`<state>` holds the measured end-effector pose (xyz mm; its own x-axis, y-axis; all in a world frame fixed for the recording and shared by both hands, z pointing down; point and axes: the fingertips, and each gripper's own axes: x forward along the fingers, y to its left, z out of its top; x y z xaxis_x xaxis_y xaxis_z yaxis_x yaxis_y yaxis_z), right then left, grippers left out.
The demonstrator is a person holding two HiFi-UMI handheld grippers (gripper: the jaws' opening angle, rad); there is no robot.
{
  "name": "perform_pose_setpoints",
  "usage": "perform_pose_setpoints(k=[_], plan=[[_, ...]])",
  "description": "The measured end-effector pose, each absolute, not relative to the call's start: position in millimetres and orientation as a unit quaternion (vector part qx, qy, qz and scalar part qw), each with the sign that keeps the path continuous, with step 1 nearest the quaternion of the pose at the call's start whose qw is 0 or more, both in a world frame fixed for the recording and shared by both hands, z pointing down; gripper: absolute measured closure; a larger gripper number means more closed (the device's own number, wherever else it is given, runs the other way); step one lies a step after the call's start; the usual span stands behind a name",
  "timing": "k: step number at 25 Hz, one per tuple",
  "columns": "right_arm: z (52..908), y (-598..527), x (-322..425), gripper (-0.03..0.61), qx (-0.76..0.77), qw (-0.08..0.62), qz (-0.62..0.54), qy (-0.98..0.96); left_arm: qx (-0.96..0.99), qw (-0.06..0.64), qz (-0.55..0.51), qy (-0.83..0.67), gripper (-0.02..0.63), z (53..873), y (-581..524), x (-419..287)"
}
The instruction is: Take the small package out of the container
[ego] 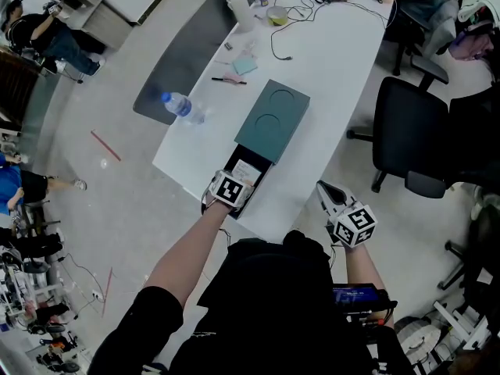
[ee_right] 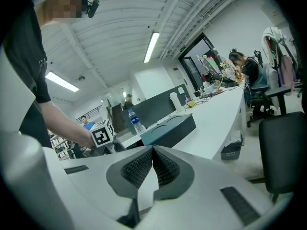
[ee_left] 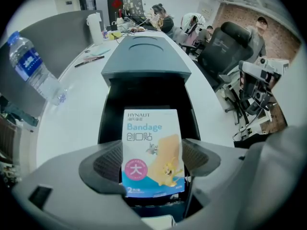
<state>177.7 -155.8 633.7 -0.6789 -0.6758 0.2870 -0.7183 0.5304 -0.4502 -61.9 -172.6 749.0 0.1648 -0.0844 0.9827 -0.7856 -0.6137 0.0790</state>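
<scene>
Package: small white-and-blue bandage packet (ee_left: 152, 145), flanked lengthwise by the jaws, laid in black drawer-like container (ee_left: 107, 121).
Left gripper (ee_left: 152, 163): spread wide, nearer.
Right gripper (ee_right: 152, 169): closed, empty, held aside.

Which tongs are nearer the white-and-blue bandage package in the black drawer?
Left. The left tongs sit over the open black drawer with the white-and-blue bandage package between their jaws. The right tongs hang shut beyond the white table edge.
</scene>
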Motion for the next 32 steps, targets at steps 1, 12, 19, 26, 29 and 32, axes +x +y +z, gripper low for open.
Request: perform_pose_setpoints(k=[1, 12, 19, 26, 29, 32], plan=[[633.5, -156.3, 178.3, 0.552, 0.399, 0.039, 0.275, -0.874, 0.694, 0.315, 0.567, -0.313, 0.227, 749.0, -170.7, -63.3], [631.4, -156.5, 176.9, 0.552, 0.381, 0.043, 0.267, -0.884, 0.738, 0.295, 0.505, -0.338, 0.232, 725.7, -182.1, -48.2], [627.5, -153.2, 170.3, 0.552, 0.363, 0.048, 0.26, -0.893, 0.755, 0.267, 0.476, -0.363, 0.232, 699.1, -182.5, -47.3], [612.7, -160.2, 150.6, 0.552, 0.349, 0.05, 0.249, -0.902, 0.783, 0.243, 0.428, -0.381, 0.232, 661.2, -183.2, -53.9], [608.2, -158.8, 143.5, 0.552, 0.345, 0.055, 0.24, -0.906, 0.797, 0.232, 0.403, -0.386, 0.232, 652.1, -181.6, -54.3], [601.0, -157.6, 132.5, 0.554, 0.342, 0.058, 0.229, -0.91, 0.806, 0.223, 0.379, -0.396, 0.232, 639.7, -179.4, -62.1]])
